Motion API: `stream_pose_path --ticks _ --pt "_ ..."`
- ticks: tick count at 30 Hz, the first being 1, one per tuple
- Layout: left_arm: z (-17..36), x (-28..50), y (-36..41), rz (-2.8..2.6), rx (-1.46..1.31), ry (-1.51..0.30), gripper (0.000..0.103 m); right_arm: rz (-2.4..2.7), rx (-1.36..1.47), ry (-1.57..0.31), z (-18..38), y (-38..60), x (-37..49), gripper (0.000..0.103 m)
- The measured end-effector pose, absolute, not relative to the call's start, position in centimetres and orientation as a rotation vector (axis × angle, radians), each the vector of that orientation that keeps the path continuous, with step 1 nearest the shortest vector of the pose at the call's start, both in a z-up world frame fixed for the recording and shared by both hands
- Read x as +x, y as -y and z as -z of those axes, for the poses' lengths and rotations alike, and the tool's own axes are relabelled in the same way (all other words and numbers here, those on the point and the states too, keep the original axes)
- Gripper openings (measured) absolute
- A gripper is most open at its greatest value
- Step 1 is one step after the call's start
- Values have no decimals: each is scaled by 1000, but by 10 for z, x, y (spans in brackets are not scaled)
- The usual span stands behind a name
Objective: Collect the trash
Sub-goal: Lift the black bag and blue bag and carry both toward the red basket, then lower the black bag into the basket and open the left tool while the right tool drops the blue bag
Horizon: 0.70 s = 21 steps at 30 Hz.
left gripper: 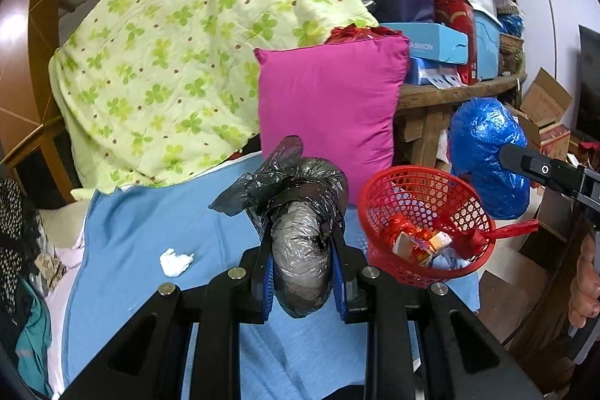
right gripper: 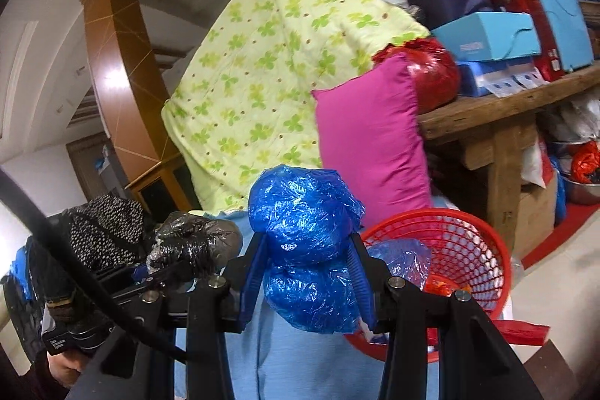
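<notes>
Left wrist view: green clover quilt [left gripper: 180, 62] and pink pillow [left gripper: 330, 107] at the back, red basket [left gripper: 423, 223] on blue sheet [left gripper: 150, 250]. Left gripper [left gripper: 300, 268] pinching black bag bundle [left gripper: 296, 235]. Right gripper [right gripper: 305, 272] clamped around blue bag bundle [right gripper: 303, 242], just beside basket.

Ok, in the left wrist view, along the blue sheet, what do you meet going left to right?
White crumpled tissue → grey plastic bundle held in the left gripper → red mesh basket → blue plastic bundle.
</notes>
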<state>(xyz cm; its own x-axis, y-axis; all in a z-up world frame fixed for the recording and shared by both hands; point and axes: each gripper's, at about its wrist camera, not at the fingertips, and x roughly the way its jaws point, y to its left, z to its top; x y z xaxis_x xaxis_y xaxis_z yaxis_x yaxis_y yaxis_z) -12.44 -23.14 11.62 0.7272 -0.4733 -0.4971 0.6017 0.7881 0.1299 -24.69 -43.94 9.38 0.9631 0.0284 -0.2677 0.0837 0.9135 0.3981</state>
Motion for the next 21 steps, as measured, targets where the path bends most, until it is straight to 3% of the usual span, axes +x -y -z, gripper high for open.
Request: stream_pose_path --ticks 21 --pt "-108 -127 291 672 371 -470 27 124 482 -237 -78 480 -271 47"
